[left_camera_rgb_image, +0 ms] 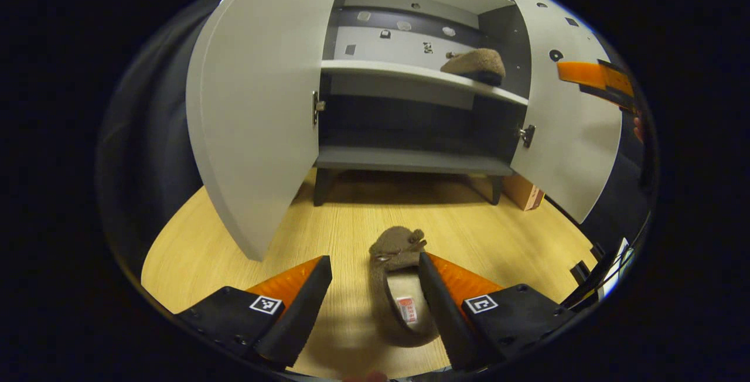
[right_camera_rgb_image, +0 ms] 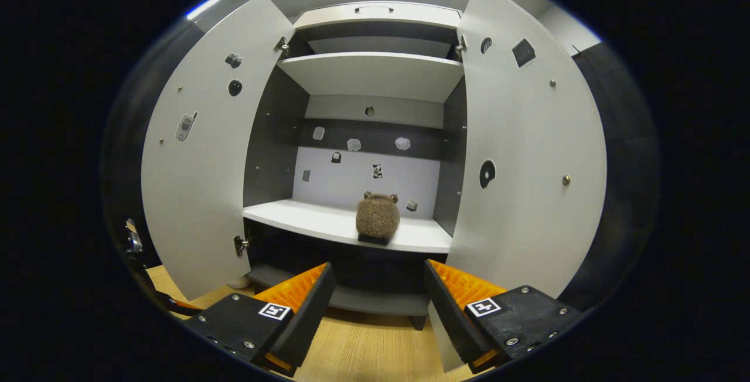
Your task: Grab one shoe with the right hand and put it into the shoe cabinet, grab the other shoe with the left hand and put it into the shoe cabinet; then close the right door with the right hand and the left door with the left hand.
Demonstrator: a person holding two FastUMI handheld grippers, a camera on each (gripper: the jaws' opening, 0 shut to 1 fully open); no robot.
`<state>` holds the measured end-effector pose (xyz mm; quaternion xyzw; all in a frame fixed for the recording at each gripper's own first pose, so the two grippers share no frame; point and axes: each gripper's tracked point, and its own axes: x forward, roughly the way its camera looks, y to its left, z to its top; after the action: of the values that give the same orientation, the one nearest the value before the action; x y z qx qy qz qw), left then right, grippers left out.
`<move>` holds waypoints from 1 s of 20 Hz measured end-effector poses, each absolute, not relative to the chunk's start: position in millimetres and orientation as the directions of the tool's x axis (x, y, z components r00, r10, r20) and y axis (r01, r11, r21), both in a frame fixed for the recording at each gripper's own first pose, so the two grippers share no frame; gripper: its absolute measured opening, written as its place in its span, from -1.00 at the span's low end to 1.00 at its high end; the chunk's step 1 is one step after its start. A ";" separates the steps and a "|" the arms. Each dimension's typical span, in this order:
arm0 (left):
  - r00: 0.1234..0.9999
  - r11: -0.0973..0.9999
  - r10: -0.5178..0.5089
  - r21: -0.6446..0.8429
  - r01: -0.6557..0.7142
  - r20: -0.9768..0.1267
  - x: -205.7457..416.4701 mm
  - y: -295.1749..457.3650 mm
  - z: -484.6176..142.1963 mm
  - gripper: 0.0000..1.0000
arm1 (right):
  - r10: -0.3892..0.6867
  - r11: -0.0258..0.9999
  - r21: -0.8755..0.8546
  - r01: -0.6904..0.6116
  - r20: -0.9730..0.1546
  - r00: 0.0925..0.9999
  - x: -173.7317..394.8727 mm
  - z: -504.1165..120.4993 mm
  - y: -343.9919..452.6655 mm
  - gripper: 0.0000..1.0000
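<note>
- Shoe one lies on the wood floor at the bottom centre of the left gripper view, toe toward the cabinet, between the fingers of my left gripper.
- My left gripper's fingers stand apart; the right-hand finger sits against or just over the shoe's side, the other well clear, so nothing is clamped yet.
- Second shoe already rests on the middle shelf, centre of the right gripper view, close to the front lip.
- My right gripper hangs spread and empty before the cabinet, low in that view.
- Risk, as I judge it: the shoe is soft and open-backed, so closing on one wall alone may fold it and let it slip or dangle on the lift.
- Risk: the left door stands wide in the left of the left gripper view; a swing up to the shelf could clip its edge.
- Risk: a careless placing could nudge the shelved shoe off the lip.
- Risk: if a shoe overhangs the shelf, the right door may jam on it when shut.
- Writing: a small label with red print shows inside the floor shoe, too small for me to read.
- Square black-and-white markers sit on both grippers; they carry a pattern, no words.
- A cardboard box by the cabinet's leg, right of centre, shows no legible print.
</note>
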<state>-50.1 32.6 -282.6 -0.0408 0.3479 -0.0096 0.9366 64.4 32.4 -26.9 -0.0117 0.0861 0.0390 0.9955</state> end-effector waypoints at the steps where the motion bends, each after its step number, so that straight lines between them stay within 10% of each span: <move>1: 0.741 0.997 -0.041 -0.076 -0.013 -0.670 -53.4 33.1 -293.6 0.94 | 0.081 0.997 0.004 -0.081 -0.188 0.979 58.2 -34.5 32.3 0.87; 15: 0.625 0.992 -0.051 -0.112 -0.058 -0.779 -38.8 36.1 -384.5 0.92 | 0.035 0.998 0.066 -0.016 -0.289 0.957 19.0 -63.3 -20.7 0.89; 20: 0.649 0.986 -0.093 -0.162 -0.048 -0.755 -30.2 20.5 -382.6 0.13 | 0.035 0.998 0.062 -0.018 -0.293 0.956 17.2 -61.7 -24.2 0.89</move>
<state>-30.2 20.5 -382.6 -0.0836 0.4190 -0.0124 0.9041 17.2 -24.2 -61.7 0.0292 0.1484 0.0135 0.9884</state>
